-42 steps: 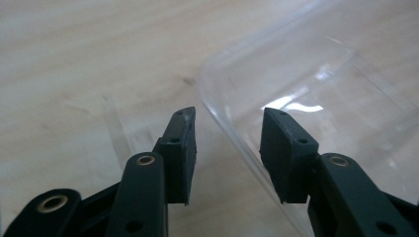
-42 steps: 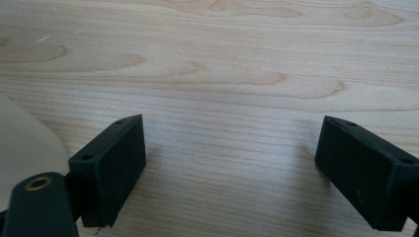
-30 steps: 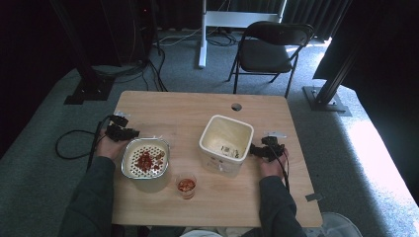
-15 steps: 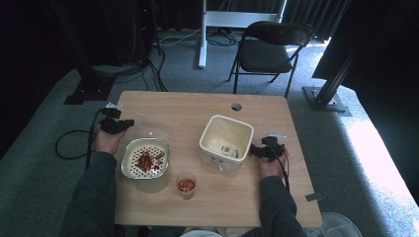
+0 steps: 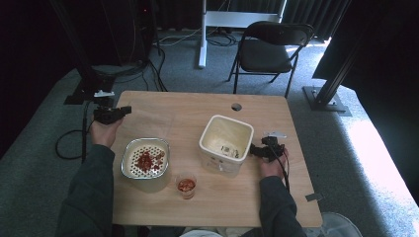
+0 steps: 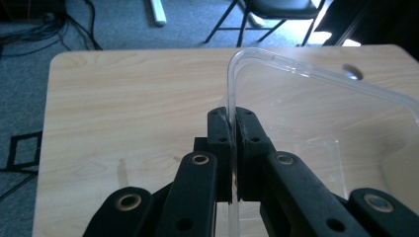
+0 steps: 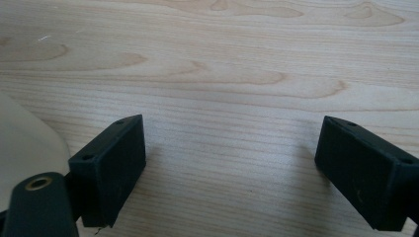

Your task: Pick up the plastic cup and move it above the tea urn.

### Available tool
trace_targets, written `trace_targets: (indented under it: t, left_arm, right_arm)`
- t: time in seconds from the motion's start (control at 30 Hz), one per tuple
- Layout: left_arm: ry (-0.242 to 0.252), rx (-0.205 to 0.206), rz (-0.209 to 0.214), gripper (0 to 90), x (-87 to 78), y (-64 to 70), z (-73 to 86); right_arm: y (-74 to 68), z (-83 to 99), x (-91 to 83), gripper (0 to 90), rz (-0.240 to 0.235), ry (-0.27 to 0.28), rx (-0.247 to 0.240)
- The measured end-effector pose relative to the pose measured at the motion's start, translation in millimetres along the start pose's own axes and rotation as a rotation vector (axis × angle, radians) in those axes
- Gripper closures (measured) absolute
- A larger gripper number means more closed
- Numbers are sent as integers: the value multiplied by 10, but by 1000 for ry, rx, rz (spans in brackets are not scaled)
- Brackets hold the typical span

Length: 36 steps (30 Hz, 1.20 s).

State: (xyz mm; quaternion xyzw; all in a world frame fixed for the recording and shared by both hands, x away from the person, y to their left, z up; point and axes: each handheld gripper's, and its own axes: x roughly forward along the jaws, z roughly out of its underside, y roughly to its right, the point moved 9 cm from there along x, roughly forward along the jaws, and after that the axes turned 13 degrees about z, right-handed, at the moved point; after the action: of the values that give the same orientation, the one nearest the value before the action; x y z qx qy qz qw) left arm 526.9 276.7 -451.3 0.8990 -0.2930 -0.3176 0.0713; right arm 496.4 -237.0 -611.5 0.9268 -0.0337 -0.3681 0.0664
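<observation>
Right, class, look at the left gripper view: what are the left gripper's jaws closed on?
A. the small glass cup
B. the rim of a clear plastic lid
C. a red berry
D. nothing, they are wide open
B: in the left gripper view the left gripper has its jaws pressed together on the thin edge of the clear plastic lid, through which the table shows.

Pale wood-grain counter [image 5: 197,118] with darker swirling knots; black fingers [image 6: 220,133] pinch the rim of a clear, colourless plastic lid [image 6: 316,123]. A cream-white bin [image 5: 226,143] stands beside a white perforated strainer [image 5: 145,158] speckled with red bits, and a clear cup [image 5: 186,185] of red pieces. Grey carpet [image 5: 375,148] surrounds a black chair [image 5: 272,47].
</observation>
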Motion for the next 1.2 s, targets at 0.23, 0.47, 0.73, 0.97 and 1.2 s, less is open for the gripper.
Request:
trace_targets:
  t: [0.23,0.47,0.73,0.97,1.2]
  left_arm:
    - [11,18,30,880,-14,237,-207]
    - [14,47,77,879,-9,580,-404]
    - [-4,110,136,878,75,1099,-596]
    - [-52,156,193,876,346,1601,-620]
    - [-70,174,331,770,592,2060,-610]
  right_arm:
    - [0,0,0,115,0,0,0]
    - [0,0,0,115,0,0,0]
    - [1,-1,1,115,0,1,-1]
    - [1,-1,1,115,0,1,-1]
    - [1,-1,1,115,0,1,-1]
